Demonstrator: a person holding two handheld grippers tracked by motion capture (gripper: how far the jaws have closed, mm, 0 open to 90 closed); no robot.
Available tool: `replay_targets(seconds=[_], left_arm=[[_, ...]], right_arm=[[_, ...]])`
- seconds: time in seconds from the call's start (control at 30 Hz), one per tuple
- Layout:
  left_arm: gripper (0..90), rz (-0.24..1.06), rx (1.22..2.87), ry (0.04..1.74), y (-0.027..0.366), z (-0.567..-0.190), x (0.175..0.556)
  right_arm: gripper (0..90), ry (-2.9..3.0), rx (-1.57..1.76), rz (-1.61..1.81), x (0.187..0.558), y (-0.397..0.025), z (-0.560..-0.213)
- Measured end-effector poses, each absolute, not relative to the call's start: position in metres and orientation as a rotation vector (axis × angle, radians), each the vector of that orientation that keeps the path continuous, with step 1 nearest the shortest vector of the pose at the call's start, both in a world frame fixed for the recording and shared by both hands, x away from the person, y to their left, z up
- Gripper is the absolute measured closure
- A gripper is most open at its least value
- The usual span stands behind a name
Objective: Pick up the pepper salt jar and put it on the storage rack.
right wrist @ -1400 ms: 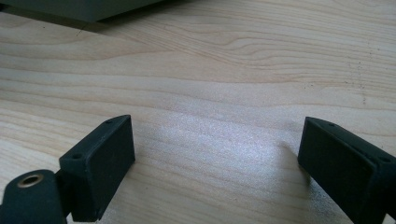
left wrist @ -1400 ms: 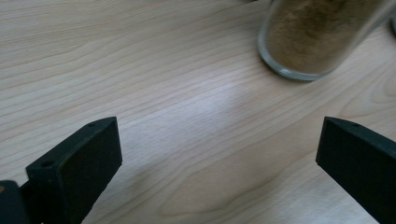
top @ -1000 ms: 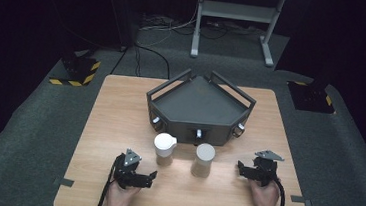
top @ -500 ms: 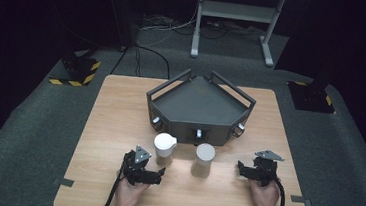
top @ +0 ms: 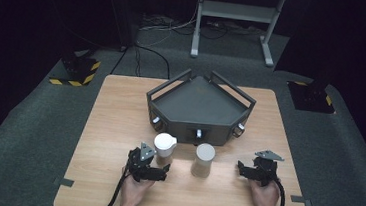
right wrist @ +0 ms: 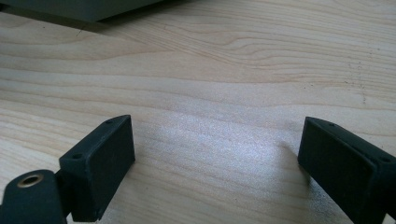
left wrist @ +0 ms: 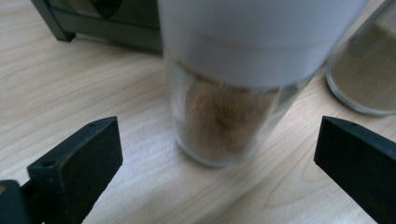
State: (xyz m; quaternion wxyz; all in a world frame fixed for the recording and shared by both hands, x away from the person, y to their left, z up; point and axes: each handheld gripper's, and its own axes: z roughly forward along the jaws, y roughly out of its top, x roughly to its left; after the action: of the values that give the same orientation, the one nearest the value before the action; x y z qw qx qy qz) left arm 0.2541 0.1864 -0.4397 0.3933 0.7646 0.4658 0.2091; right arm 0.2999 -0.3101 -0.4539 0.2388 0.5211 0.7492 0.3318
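In the lower left of the high view the left gripper [top: 157, 170] sits low over the wooden table [top: 113, 127], held by a hand [top: 133, 191] that enters from the bottom edge; its jaws are spread wide and grasp nothing. In the left gripper view the two black jaws stand at the lower corners, and a glass jar with a white lid [left wrist: 233, 84], brown powder inside, rises in the centre between and beyond them, touching neither. Just to its right, at the frame's upper right edge, is part of a second jar [left wrist: 364, 70] holding paler powder. In the high view these two jars stand side by side in the lower middle, just in front of the dark angular tray [top: 199, 107] at the table's centre. At lower right of that view the right gripper [top: 250, 170] rests near the table's edge, well apart from the jars; the right gripper view shows its jaws released, wide apart over bare wood.
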Motion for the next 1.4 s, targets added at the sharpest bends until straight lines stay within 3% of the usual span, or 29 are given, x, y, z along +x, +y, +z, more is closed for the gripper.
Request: replay_targets(seconds=[1.4], left_arm=[[29.1, 0.594, 1.895, 1.157, 0.168, -0.45, 0.266]], right_arm=[[10.0, 2.052, 1.427, 0.909, 0.3, -0.31, -0.454]])
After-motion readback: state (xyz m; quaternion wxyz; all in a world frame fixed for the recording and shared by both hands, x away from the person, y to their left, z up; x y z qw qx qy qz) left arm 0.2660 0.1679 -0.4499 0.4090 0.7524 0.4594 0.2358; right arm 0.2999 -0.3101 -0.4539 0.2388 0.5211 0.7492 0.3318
